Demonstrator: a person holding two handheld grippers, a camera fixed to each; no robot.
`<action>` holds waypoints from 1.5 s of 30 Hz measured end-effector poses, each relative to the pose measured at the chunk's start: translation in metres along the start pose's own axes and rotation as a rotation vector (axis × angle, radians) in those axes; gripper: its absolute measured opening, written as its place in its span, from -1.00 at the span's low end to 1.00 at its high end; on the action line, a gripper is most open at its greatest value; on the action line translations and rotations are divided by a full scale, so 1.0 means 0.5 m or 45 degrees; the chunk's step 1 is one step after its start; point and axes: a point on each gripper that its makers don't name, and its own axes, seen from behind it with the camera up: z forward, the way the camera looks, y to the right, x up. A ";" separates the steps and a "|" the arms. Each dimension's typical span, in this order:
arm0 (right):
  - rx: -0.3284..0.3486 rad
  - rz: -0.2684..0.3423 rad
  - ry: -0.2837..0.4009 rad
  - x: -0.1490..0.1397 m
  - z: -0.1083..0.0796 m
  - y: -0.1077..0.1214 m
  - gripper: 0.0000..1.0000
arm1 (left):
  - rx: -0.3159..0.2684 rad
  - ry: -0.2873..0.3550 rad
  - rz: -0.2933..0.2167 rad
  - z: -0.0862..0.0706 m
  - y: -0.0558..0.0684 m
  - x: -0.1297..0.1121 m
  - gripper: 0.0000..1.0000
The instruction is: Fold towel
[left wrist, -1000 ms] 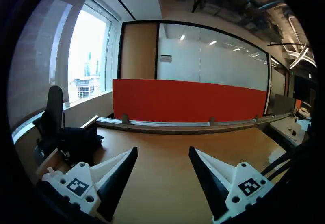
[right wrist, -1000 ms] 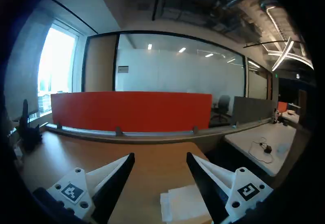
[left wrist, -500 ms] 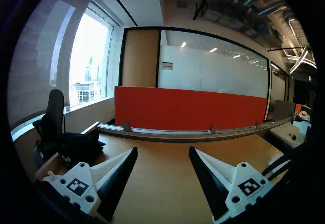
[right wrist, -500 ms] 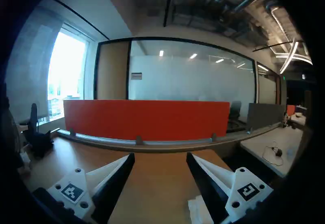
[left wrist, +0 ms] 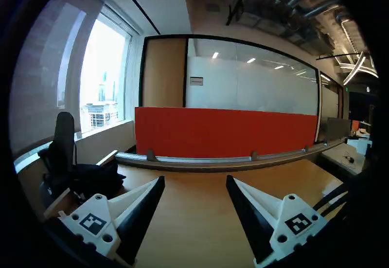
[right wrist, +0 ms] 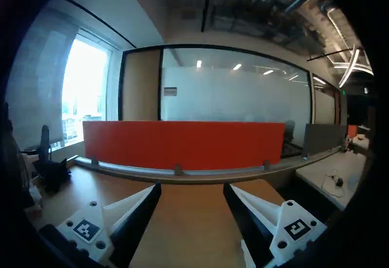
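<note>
While both pairs of jaws stand spread wide with nothing between them, the left gripper (left wrist: 194, 179) and the right gripper (right wrist: 192, 186) are held over a wooden worktop (left wrist: 194, 229). Both face a red divider panel (left wrist: 223, 132) that runs along the worktop's far edge.

A white sliver of the towel (right wrist: 245, 258) shows at the very bottom of the right gripper view. It lies on the worktop just beside the inner edge of that gripper's right-hand finger, and whether the finger touches it cannot be told. Neither gripper grasps it.

At the left of the left gripper view, a black bag (left wrist: 92, 178) sits on the worktop's corner, with a dark chair (left wrist: 63, 136) just behind it and a bright window (left wrist: 102, 93) beyond. A frosted glass wall (left wrist: 253, 83) rises behind the divider panel. To the right in the right gripper view stands a white desk (right wrist: 326, 190), apart from the worktop, with a thin cable (right wrist: 335, 180) lying on it.
</note>
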 end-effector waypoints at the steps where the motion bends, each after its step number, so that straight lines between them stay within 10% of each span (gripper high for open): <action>1: 0.009 0.005 -0.002 0.005 -0.001 -0.005 0.97 | -0.005 0.003 0.004 0.000 0.002 0.001 0.86; 21: 0.038 0.099 0.026 0.054 -0.018 -0.064 0.97 | -0.005 0.127 0.085 -0.017 -0.021 -0.021 0.87; 45: 0.000 0.045 0.046 -0.078 -0.009 -0.103 0.96 | 0.010 0.177 0.039 -0.005 -0.060 -0.236 0.87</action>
